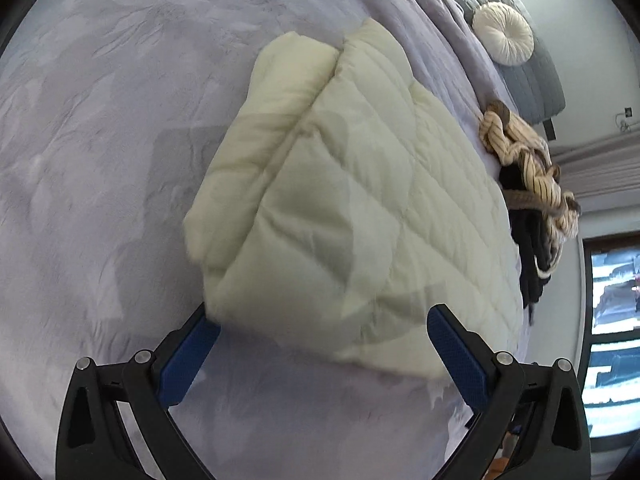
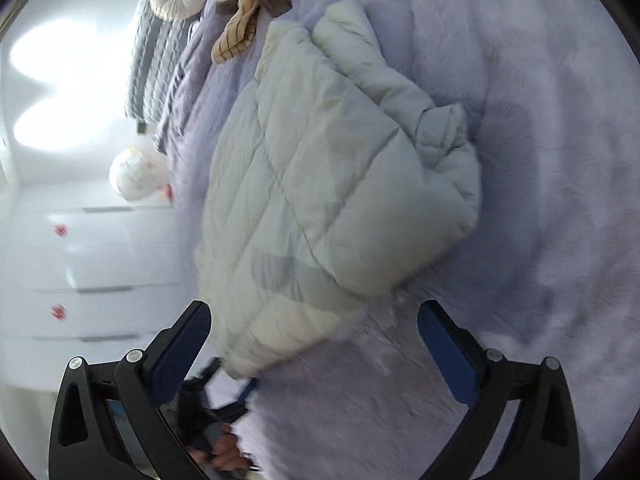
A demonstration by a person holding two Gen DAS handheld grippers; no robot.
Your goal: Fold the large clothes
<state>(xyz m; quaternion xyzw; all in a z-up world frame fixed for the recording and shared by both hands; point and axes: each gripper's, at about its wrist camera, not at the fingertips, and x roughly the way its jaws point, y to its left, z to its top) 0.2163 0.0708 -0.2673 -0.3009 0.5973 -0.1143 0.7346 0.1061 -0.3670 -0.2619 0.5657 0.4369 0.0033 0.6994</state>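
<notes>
A cream quilted puffer jacket (image 1: pixel 348 208) lies folded into a thick bundle on a lavender plush bed cover (image 1: pixel 100 160). My left gripper (image 1: pixel 320 328) is open and empty, its blue pads on either side of the bundle's near edge, just above it. In the right wrist view the same jacket (image 2: pixel 320 184) lies with a sleeve folded over its top. My right gripper (image 2: pixel 314 324) is open and empty over the jacket's near corner. The left gripper (image 2: pixel 224 384), held in a hand, shows blurred beyond the bed edge.
A pile of striped beige and black clothes (image 1: pixel 532 184) lies at the bed's far edge, also at the top of the right view (image 2: pixel 240 12). A round white cushion (image 1: pixel 504 34) rests by the grey headboard (image 1: pixel 532 84). White drawers (image 2: pixel 92 264) stand beside the bed.
</notes>
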